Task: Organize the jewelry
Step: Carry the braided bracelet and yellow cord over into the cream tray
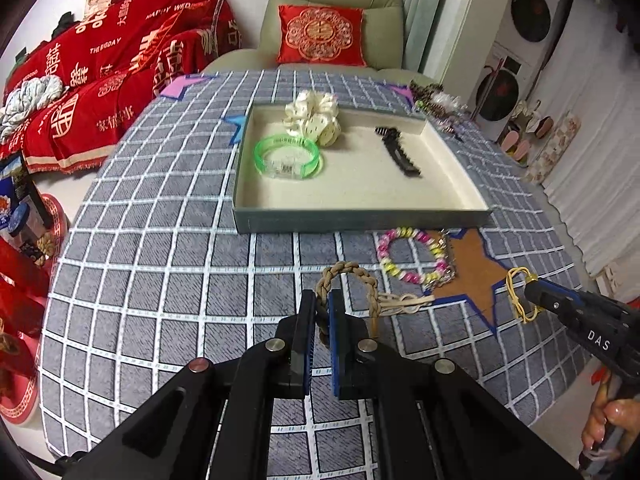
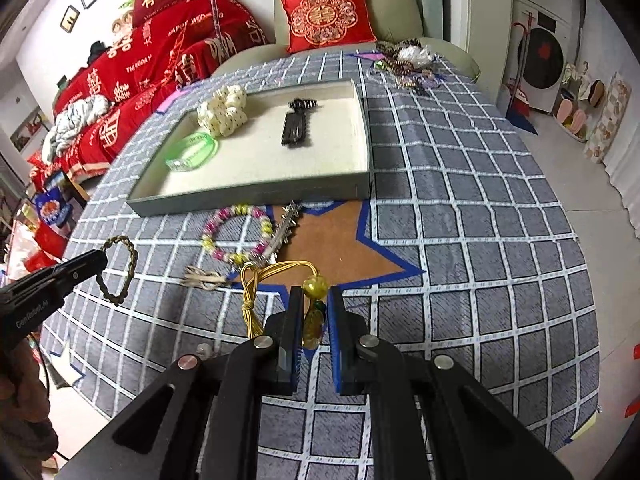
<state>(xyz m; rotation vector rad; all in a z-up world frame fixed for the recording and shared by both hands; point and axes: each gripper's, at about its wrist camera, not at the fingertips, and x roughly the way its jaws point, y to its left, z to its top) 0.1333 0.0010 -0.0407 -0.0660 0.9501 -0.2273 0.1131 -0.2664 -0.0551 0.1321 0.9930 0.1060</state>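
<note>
My left gripper (image 1: 322,300) is shut on a braided tan rope bracelet (image 1: 352,270), lifted above the checked cloth; it also shows as a loop (image 2: 120,270) in the right wrist view. My right gripper (image 2: 316,300) is shut on a yellow cord bracelet with amber beads (image 2: 314,286), which hangs from its tip (image 1: 520,294) in the left wrist view. A shallow cream tray (image 1: 360,216) holds a green bangle (image 1: 287,156), a cream scrunchie (image 1: 314,118) and a black hair clip (image 1: 398,150). A pink and yellow bead bracelet (image 1: 412,254) lies before the tray.
A silver spiked chain (image 2: 282,236) and a pale cord tassel (image 2: 204,278) lie by the brown star patch (image 2: 340,244). A heap of more jewelry (image 2: 404,62) sits at the table's far right corner. A red-covered sofa and an armchair stand behind.
</note>
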